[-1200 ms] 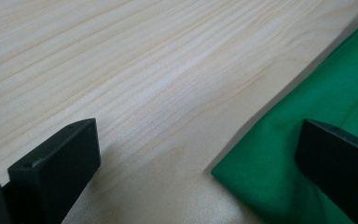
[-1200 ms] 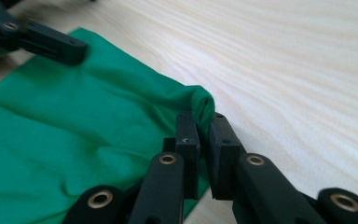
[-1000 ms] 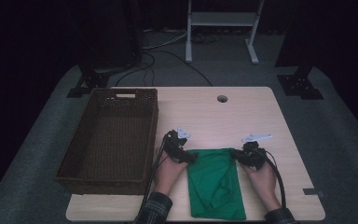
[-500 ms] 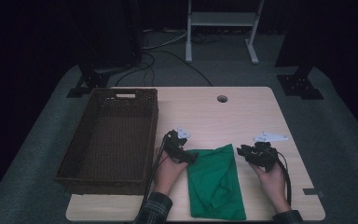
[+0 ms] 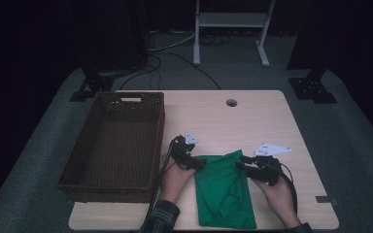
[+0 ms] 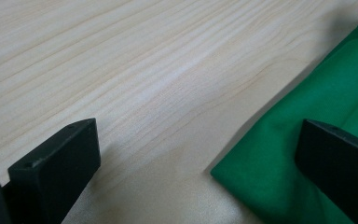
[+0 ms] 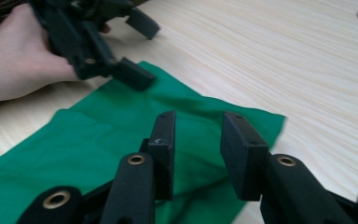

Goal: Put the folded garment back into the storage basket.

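Right gripper [image 7: 198, 140] hung parted and empty over the green cloth's [image 5: 223, 189] far right corner; left gripper [image 5: 190, 160], jaws wide, straddled its left edge, nothing pinched.

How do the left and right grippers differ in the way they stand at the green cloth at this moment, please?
The left gripper has its jaws spread wide, straddling the near corner of the green cloth, one jaw over bare table. The right gripper has its jaws much closer together, just been opening, with nothing between them, above the cloth's other corner. The left sits low at the cloth; the right is lifted off it. Both are black and hand-held.
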Action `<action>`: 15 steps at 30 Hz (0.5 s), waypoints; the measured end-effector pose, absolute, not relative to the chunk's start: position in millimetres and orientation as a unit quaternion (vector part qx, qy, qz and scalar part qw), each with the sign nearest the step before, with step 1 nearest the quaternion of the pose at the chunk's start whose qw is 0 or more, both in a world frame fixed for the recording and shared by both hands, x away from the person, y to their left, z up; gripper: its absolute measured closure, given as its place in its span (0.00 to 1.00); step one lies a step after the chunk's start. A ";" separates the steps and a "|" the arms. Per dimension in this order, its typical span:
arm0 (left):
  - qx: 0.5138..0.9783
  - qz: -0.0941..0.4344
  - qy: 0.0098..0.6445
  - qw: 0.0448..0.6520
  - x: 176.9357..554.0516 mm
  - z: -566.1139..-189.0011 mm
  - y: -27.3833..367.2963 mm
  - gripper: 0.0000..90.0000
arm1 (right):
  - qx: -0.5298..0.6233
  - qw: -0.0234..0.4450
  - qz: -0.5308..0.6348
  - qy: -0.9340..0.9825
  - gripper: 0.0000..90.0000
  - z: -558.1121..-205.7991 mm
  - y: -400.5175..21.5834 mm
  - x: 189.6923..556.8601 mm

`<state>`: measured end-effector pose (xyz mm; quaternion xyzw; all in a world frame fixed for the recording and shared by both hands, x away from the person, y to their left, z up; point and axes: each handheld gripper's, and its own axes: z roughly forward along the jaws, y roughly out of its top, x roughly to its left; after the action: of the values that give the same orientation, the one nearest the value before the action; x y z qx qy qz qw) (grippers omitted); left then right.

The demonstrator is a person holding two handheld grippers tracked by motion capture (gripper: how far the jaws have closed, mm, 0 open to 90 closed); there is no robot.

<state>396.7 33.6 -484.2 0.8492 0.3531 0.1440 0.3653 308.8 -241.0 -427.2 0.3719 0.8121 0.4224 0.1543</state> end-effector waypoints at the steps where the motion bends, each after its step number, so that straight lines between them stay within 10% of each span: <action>1: 0.849 0.144 0.353 0.365 396.8 -484.2 33.6 0.00 | 0.367 0.153 0.422 0.815 0.72 -426.8 -238.5 307.6; 15: 0.849 0.144 0.353 0.366 396.8 -484.3 33.6 0.00 | 0.315 0.121 0.425 0.840 0.70 -428.0 -196.1 297.3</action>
<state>396.8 33.6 -484.3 0.8490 0.3529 0.1441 0.3658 297.3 -196.1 -428.0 0.3145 0.8403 0.4247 0.1208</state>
